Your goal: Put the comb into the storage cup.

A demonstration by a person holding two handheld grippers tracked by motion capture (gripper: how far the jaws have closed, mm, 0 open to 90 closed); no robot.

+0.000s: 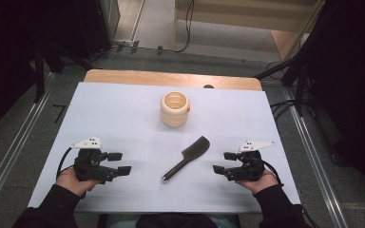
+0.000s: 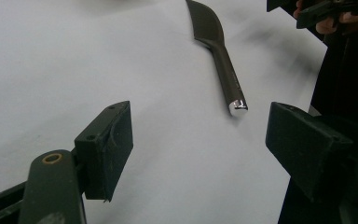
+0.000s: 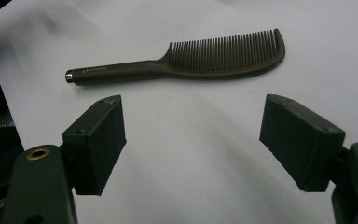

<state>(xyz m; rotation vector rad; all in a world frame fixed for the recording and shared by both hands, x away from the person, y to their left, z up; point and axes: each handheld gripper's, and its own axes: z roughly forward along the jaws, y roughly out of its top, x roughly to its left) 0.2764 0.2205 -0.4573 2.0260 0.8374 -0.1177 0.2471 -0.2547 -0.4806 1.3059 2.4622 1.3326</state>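
Our jaws stand wide apart and empty on both the left gripper [image 1: 119, 163] and right gripper [image 1: 225, 162], resting low on the white surface [image 1: 123, 114]. Between them lies the dark comb [image 1: 187, 158], flat and within reach of either; the ribbed wooden cup [image 1: 175, 109] stands beyond, perhaps meant to receive it.

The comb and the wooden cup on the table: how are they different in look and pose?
The comb is dark, thin and long, while the wooden cup is pale, round and ribbed. The comb lies flat on the white table; the cup stands upright with its open mouth up. The comb lies between the two claws, the cup farther from the person. Neither is touched by a claw.
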